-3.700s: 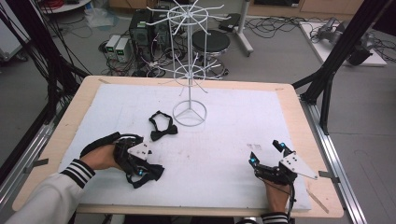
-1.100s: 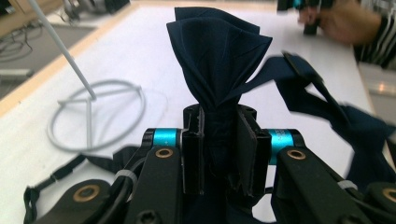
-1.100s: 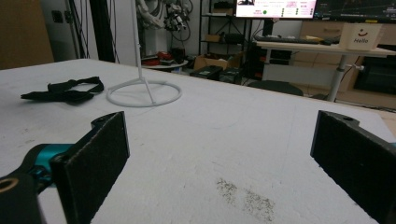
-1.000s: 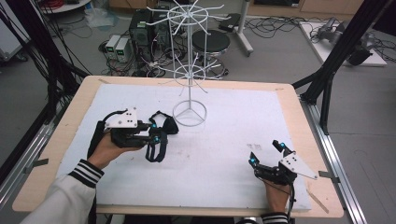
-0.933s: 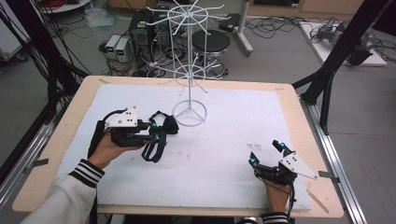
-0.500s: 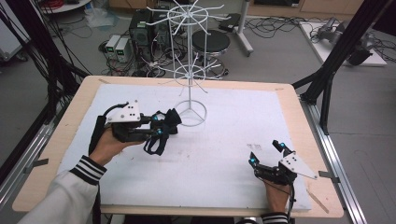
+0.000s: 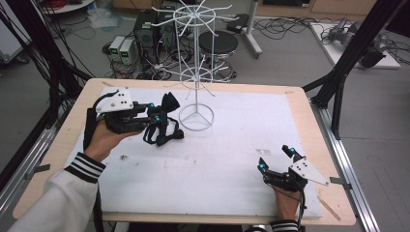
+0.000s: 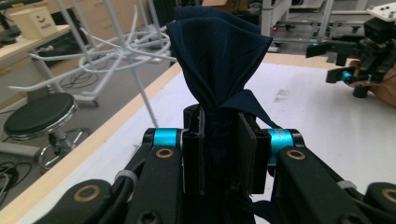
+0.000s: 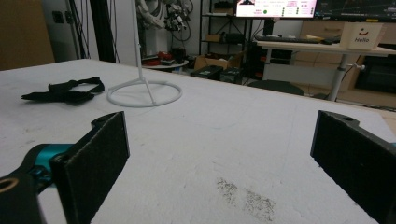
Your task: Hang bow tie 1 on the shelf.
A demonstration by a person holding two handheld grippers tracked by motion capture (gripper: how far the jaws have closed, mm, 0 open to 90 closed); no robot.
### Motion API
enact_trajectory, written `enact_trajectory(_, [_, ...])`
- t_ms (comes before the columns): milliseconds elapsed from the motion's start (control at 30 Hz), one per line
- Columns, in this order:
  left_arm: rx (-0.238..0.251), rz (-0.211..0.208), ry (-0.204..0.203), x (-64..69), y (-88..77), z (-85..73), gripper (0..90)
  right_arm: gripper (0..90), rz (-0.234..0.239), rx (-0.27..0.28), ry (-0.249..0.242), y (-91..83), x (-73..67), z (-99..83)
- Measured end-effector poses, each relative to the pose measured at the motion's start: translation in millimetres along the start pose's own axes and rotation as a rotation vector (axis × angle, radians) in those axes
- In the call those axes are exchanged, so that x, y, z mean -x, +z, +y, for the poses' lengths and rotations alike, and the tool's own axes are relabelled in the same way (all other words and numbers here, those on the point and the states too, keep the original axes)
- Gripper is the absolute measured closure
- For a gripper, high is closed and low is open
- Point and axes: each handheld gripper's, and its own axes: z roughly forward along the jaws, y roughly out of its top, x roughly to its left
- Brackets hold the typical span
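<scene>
The left gripper had its jaws closed tight on a dark bow tie, pinching the narrow knot so that one fabric wing rose straight up between the pads while its strap hung in loops toward the white mat. From those tongs the white wire rack stood at about three o'clock, just beside the bow tie, its ring base touching nothing. The bow tie's long axis ran roughly twelve to six. The right gripper rested at about five o'clock on the table, well apart, jaws spread wide and empty. The left hand was clearly nearer the rack, so any hanging would likely fall to it.
</scene>
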Motion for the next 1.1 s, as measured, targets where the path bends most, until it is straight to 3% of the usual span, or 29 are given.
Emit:
enact_trajectory(500, [-0.005,0.001,0.006,0.3,-1.4,-1.4,73.8,3.7,0.001,-0.002,0.001,0.2,-0.3,0.0])
enact_trajectory(1100, [0.013,0.069,0.013,-19.6,-2.0,19.3,73.8,3.7,0.003,0.002,-0.002,-0.3,-0.4,-0.1])
